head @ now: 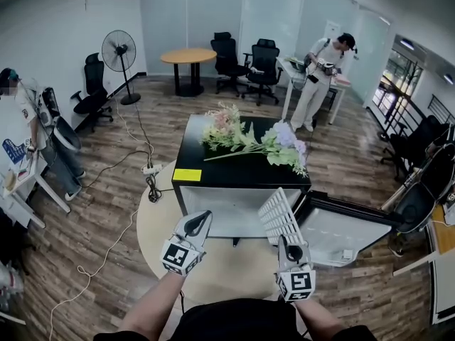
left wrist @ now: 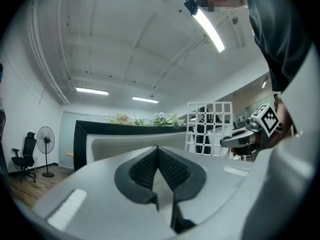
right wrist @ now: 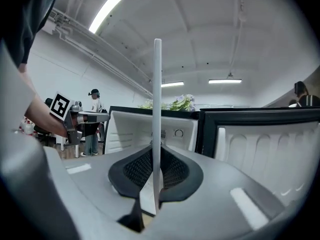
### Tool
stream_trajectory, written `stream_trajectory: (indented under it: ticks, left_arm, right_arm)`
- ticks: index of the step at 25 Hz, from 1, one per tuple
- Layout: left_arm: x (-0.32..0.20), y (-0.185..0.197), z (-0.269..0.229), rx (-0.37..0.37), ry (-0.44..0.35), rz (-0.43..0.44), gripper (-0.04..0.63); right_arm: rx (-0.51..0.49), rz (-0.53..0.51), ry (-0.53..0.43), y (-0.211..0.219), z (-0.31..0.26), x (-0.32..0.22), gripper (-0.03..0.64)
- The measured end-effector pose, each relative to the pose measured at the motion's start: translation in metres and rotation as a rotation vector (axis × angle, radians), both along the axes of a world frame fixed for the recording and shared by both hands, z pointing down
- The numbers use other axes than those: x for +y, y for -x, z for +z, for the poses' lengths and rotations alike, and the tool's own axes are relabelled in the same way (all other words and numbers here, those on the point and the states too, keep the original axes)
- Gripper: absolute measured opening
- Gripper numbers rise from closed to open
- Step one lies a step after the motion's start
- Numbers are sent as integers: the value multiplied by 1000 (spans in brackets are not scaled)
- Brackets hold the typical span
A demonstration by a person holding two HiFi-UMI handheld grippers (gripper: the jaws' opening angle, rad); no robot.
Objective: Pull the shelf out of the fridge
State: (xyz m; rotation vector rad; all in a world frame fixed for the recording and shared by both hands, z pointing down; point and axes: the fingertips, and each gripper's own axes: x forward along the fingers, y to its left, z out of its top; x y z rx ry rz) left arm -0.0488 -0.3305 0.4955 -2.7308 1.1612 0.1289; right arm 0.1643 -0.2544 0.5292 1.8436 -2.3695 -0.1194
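A black mini fridge (head: 206, 155) stands with its door (head: 341, 229) swung open to the right. The white wire shelf (head: 279, 217) is outside the cabinet, tilted up on edge in front of the opening. My right gripper (head: 289, 246) is shut on its near edge. The right gripper view shows the shelf (right wrist: 157, 114) edge-on as a thin white bar between the pads, with the fridge interior (right wrist: 150, 129) behind. My left gripper (head: 201, 220) hovers at the fridge's front left, shut and holding nothing. The left gripper view shows the shelf grid (left wrist: 210, 126) to its right.
A bunch of flowers (head: 256, 142) lies on the fridge top. The fridge stands on a round beige mat (head: 153, 219), with cables on the wooden floor to the left. A fan (head: 119, 52), a round table (head: 188, 57), office chairs and two people (head: 320, 77) stand further off.
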Motion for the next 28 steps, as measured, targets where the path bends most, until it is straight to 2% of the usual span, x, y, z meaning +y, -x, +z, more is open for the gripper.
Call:
stream_trajectory:
  ticks: [28]
  left_arm:
    - [-1,2,7,2,-4,6,0]
  right_arm:
    - [56,46,-28,-9,1,5,32]
